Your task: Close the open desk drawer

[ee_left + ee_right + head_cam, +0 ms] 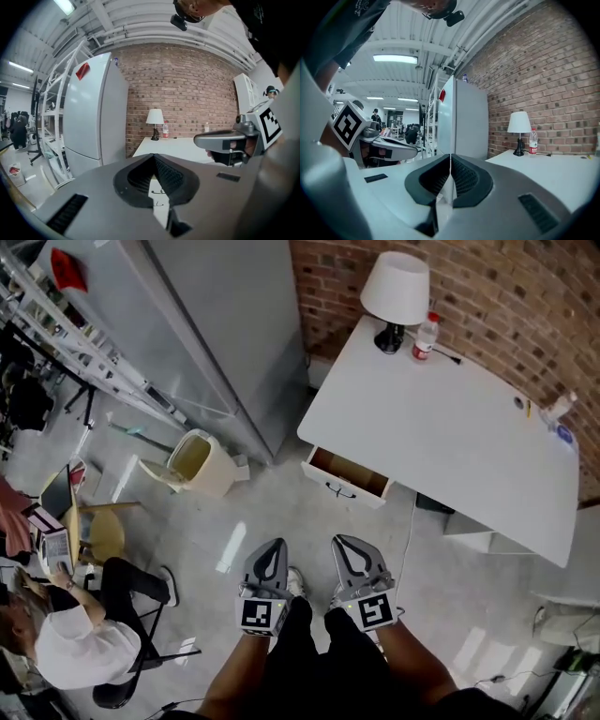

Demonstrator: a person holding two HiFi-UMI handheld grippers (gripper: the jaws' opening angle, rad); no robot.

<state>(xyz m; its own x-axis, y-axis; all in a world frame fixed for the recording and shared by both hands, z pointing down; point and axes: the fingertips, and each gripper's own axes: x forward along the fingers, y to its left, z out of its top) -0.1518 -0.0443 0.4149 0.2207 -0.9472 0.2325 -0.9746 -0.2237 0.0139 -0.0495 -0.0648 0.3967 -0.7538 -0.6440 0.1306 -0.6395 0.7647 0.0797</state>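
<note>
A white desk (450,427) stands against the brick wall. Its top drawer (347,476) is pulled out at the desk's left front, showing a brown inside and a dark handle. My left gripper (273,546) and right gripper (349,542) hang side by side over the floor, short of the drawer and apart from it. Both are shut with nothing between the jaws. In the left gripper view the shut left gripper (153,157) points at the desk (178,147), with white drawer fronts (158,194) showing below the tips. The right gripper (450,157) is also shut, the desk (553,171) to its right.
A tall white fridge (216,324) stands left of the desk, with a beige bin (192,462) tipped on the floor beside it. A lamp (394,292) and a bottle (425,337) sit on the desk's far corner. A seated person (84,634) is at the lower left.
</note>
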